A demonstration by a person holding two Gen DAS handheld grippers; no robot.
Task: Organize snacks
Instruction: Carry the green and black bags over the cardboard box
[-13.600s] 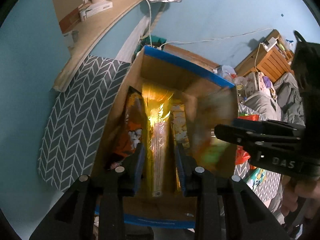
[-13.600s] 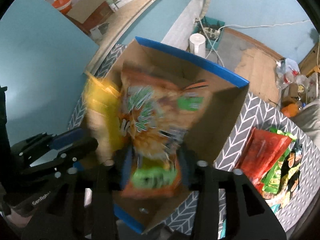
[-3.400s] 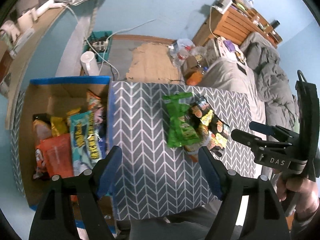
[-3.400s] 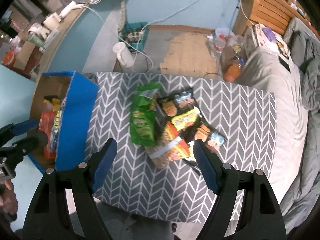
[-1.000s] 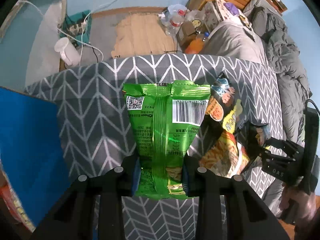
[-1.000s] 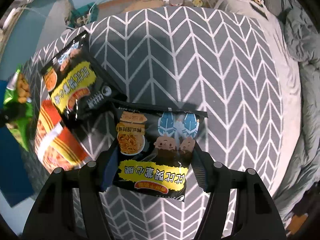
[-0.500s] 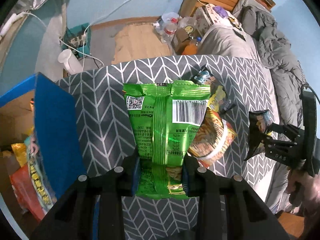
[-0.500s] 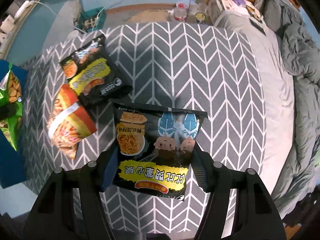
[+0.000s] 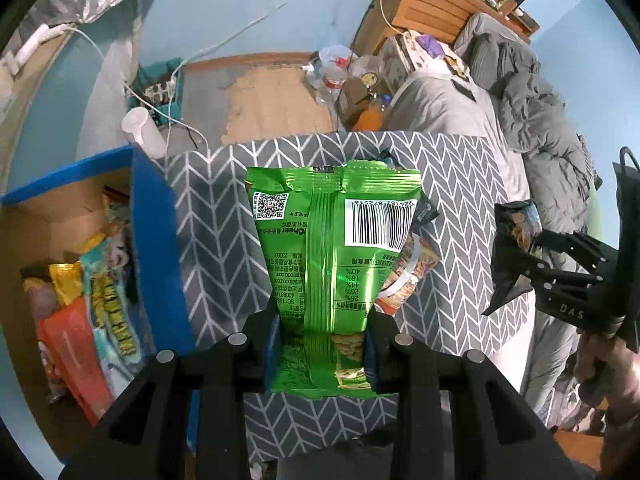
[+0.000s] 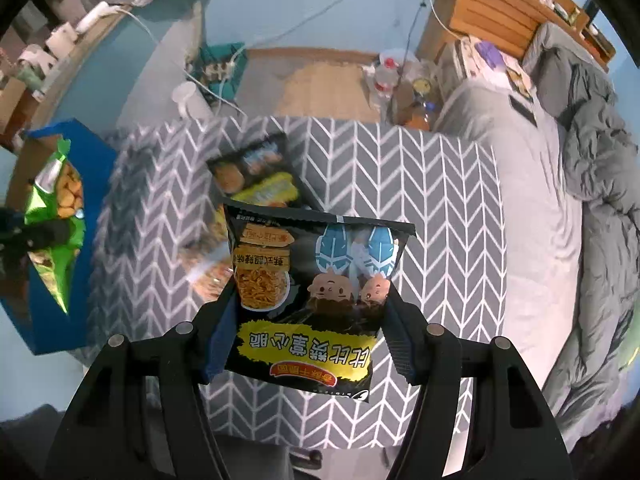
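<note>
1. The left tool point(image 9: 320, 350) is pinched nearly closed on the lower end of a green snack bag point(image 9: 334, 264), which hangs clear above the chevron-patterned tabletop point(image 9: 216, 240), back side with barcode facing the camera.
2. The right tool point(image 10: 310, 334) stands about half open, its pads pressed on either edge of a black noodle-snack bag point(image 10: 316, 280), also lifted off the tabletop.
3. Both bags look light, puffed with air and crinkly; the film is probably slick, so a hold near a sealed end, as the left tool has, should slip less than one across the pillowed middle.
4. The contents are likely brittle (crackers show through the green bag's window), so hard squeezing across the body risks crushing them; the right tool's wide edge-to-edge hold spares the contents but could let the bag buckle and slide out.
5. The blue-rimmed cardboard box point(image 9: 152, 240) at the left already holds several packets standing on edge; by my reading both bags are bound there, and will need slotting in upright.
6. Two more packets lie on the tabletop, a black-and-yellow one point(image 10: 256, 180) and an orange one point(image 10: 210, 276), partly blurred.
</note>
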